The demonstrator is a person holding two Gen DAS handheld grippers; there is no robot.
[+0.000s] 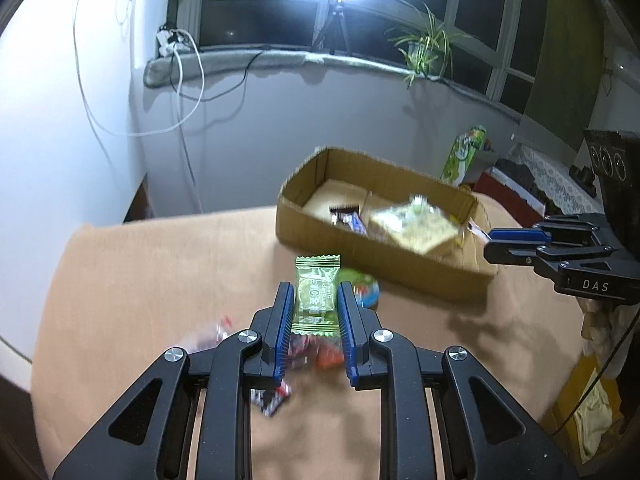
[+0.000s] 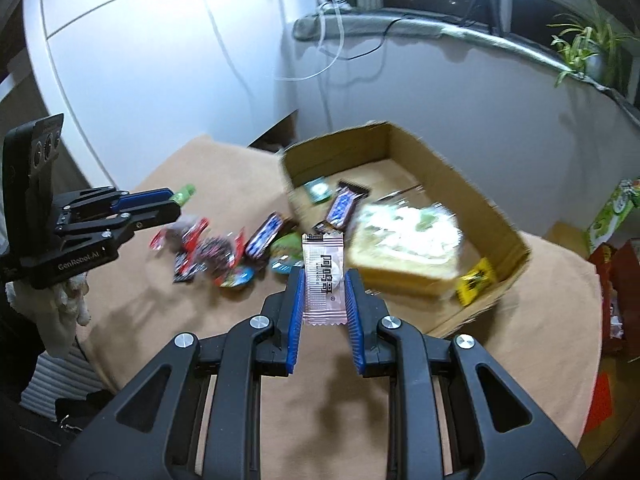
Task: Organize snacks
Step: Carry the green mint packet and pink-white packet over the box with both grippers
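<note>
My left gripper [image 1: 314, 292] is shut on a green snack packet [image 1: 315, 294], held above the tan table; it also shows in the right wrist view [image 2: 168, 204] at the left. My right gripper [image 2: 325, 280] is shut on a pale pink snack packet [image 2: 323, 276], in front of the cardboard box [image 2: 508, 236]. The right gripper also shows in the left wrist view [image 1: 490, 242] beside the box's [image 1: 320, 240] right end. The box holds a big pale packet [image 2: 404, 240], a dark blue bar [image 2: 342, 206] and small packets. A pile of loose snacks [image 2: 216, 248] lies on the table left of the box.
The round tan table [image 1: 160, 280] ends near a white wall and cabinet at the left. A green carton [image 1: 466, 154] stands behind the box. A windowsill with a plant [image 1: 426, 50], cables and a bright lamp on a tripod [image 1: 336, 32] runs along the back.
</note>
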